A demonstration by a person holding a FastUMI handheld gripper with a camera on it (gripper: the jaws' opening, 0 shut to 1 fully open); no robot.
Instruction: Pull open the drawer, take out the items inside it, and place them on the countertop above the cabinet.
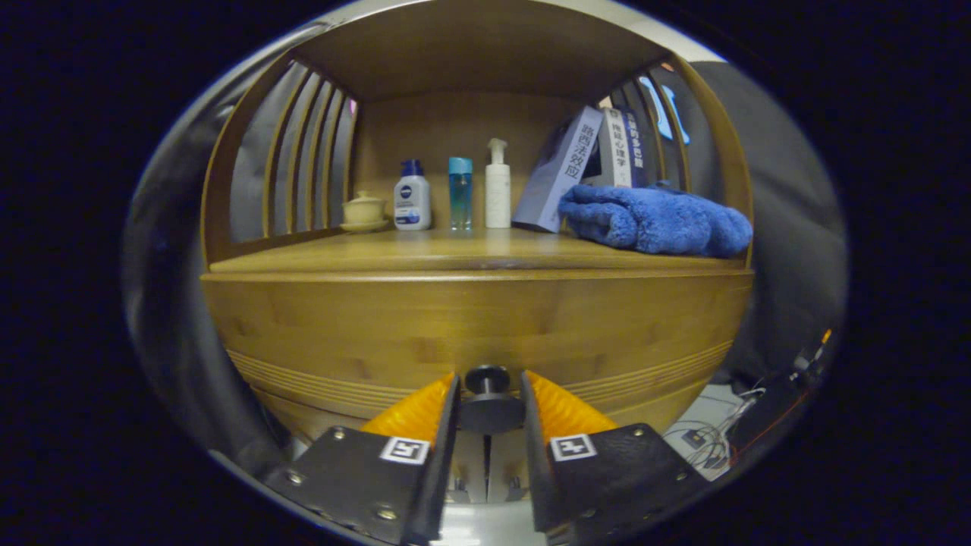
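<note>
1. Gripper (489, 394) fingers sit one on each side of the dark round drawer knob (488, 379), set narrow around it; I cannot tell whether both pads actually press on it.
2. That knob sits on the bamboo drawer front (470, 326), which looks fully closed, so nothing inside it can be judged yet.
3. First risk: if I pull before the pads bite, the fingers may slide off the knob's rounded head and the drawer stays put.
4. Second risk: pulling at an angle instead of straight back could jam the drawer on its runners or drag the whole cabinet toward me.
5. Third risk: the countertop (455, 254) above is already crowded. A blue towel (656, 220) lies at its right edge with leaning books (557, 178) behind it, three bottles (459, 193) stand along the back, and a lidded cup (364, 208) sits at the back left corner.
6. Only the front middle of the countertop looks free, so a careless set-down may topple a bottle.
</note>
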